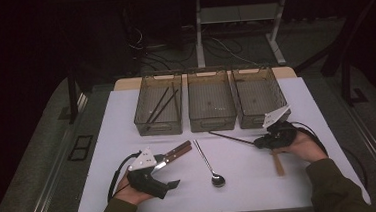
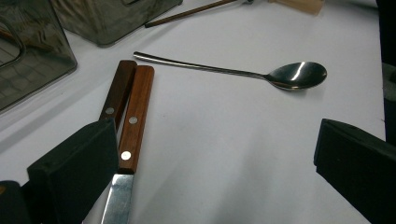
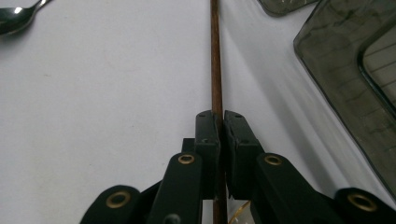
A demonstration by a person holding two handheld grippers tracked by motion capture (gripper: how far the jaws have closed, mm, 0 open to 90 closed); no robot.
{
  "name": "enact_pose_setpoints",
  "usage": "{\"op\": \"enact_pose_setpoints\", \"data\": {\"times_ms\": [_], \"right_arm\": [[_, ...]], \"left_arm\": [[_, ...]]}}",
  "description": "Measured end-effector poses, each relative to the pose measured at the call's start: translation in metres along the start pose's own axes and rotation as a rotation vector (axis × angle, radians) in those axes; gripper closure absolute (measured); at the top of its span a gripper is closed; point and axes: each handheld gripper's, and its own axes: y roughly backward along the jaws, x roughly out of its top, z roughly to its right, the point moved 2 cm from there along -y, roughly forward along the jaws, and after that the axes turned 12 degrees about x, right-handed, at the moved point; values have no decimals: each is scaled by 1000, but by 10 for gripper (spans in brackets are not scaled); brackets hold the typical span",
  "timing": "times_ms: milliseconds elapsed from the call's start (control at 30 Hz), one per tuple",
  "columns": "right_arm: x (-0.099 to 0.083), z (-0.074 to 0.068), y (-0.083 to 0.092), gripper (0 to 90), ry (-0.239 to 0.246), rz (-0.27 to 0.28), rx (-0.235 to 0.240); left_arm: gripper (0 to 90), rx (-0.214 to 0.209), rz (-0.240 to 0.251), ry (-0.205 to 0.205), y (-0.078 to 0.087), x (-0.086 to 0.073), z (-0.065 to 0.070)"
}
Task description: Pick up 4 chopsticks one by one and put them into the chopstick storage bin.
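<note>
My right gripper (image 1: 256, 142) (image 3: 219, 115) is shut on a thin brown chopstick (image 1: 228, 136) (image 3: 215, 56) that lies on the white table and points away toward the middle bin. My left gripper (image 1: 165, 173) (image 2: 215, 158) rests low on the table with its jaws wide open and nothing between them. Two wooden-handled knives (image 1: 176, 152) (image 2: 135, 107) lie side by side just beyond its left jaw, which hides part of one. A steel spoon (image 1: 211, 167) (image 2: 280, 74) lies between the two grippers, with its bowl toward the near edge.
Three clear bins stand in a row at the back: the left bin (image 1: 160, 127) holds dark chopsticks (image 1: 162, 104), then come the middle bin (image 1: 213, 123) and the right bin (image 1: 250, 121). A pale wooden stick (image 1: 279, 165) lies under the right hand.
</note>
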Motion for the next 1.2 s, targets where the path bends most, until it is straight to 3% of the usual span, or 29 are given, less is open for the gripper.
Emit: {"op": "enact_pose_setpoints", "data": {"times_ms": [67,200,833,1200], "right_arm": [[0,1,2,850,18,1,3],[1,-3,5,850,1,34,19],[12,-15,16,850,13,155,59],[23,-24,18,850,-1,271,72]], "left_arm": [[0,0,-2,-1,0,0,0],[0,0,-2,-2,0,0,0],[0,-6,-1,-8,-3,-1,-2],[0,-7,-15,-9,-6,-2,-4]]}}
